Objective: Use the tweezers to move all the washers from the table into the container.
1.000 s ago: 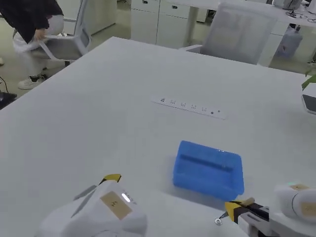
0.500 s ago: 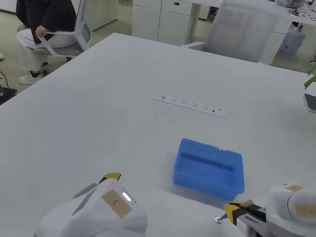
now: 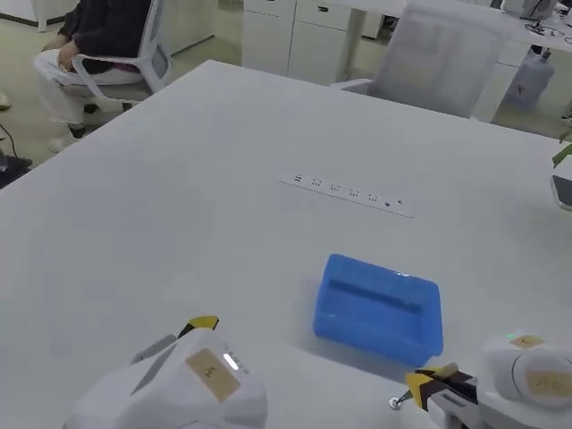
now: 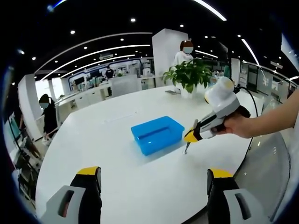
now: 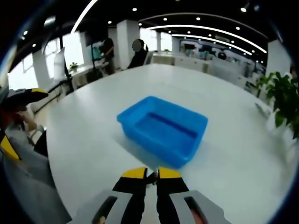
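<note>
While the left gripper (image 4: pixel 153 176) hangs over the near left part of the table (image 3: pixel 179 197) with its two jaws spread wide, the right gripper (image 3: pixel 422 381) is low at the near right, held in a hand (image 4: pixel 239 126). Its jaws are pressed close together on the tweezers (image 4: pixel 187 144), which stick out from between the yellow tips and point down at the table. The blue container (image 3: pixel 378 308) sits on the table just far of the right gripper, with its open side up. One small grey washer (image 3: pixel 395 402) lies on the table right at the tip of the tweezers, near the container's near right corner and outside it. I cannot tell if the tweezers are pinching the washer or only touching it. A flat white power strip (image 3: pixel 344 192) lies on the table, far of the container and well apart from it. A person (image 3: pixel 94 36) sits on a chair (image 3: pixel 134 67) past the far left corner of the table. Another chair (image 3: pixel 438 54) stands at the far edge. A green plant (image 4: pixel 189 74) stands on the table, past the right gripper.
</note>
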`<action>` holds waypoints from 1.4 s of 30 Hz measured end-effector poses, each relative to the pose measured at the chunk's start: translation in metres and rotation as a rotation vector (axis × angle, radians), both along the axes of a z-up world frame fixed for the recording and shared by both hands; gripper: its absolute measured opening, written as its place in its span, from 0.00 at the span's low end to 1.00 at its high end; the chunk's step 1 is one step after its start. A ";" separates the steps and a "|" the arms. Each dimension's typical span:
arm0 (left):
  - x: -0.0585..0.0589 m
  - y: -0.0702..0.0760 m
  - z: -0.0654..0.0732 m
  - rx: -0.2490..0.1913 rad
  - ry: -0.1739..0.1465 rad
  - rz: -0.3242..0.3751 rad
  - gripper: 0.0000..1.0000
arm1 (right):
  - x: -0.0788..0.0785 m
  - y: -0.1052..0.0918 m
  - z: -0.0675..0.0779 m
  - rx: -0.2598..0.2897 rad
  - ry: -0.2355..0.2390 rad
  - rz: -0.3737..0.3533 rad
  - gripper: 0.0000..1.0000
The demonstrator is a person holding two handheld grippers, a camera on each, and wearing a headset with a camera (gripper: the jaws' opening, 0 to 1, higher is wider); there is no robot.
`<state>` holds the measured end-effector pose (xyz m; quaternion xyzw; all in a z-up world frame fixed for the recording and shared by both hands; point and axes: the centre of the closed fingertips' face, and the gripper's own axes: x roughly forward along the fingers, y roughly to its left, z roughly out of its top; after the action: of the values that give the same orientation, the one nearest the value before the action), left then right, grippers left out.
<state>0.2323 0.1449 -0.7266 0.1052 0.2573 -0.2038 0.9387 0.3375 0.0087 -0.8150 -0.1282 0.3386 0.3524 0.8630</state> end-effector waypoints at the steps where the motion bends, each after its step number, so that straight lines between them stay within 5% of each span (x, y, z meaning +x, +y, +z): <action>1: 0.000 0.000 0.000 0.000 0.000 0.001 0.96 | 0.000 0.001 0.000 -0.004 0.000 0.005 0.04; 11: 0.000 0.001 -0.002 -0.002 0.004 0.000 0.96 | -0.006 0.005 -0.012 -0.070 0.004 0.054 0.04; 17: 0.000 0.002 -0.002 -0.007 0.003 0.005 0.96 | -0.006 0.000 -0.012 -0.051 0.013 0.044 0.03; 24: 0.000 0.002 0.000 -0.001 -0.003 0.002 0.95 | -0.005 0.001 -0.009 0.024 0.093 0.005 0.02; 42: 0.000 0.001 0.006 -0.003 -0.020 -0.001 0.95 | -0.009 0.012 0.063 0.059 0.050 0.092 0.02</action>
<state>0.2321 0.1459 -0.7205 0.1061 0.2475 -0.2034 0.9413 0.3281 0.0205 -0.7523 -0.1093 0.3434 0.4044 0.8406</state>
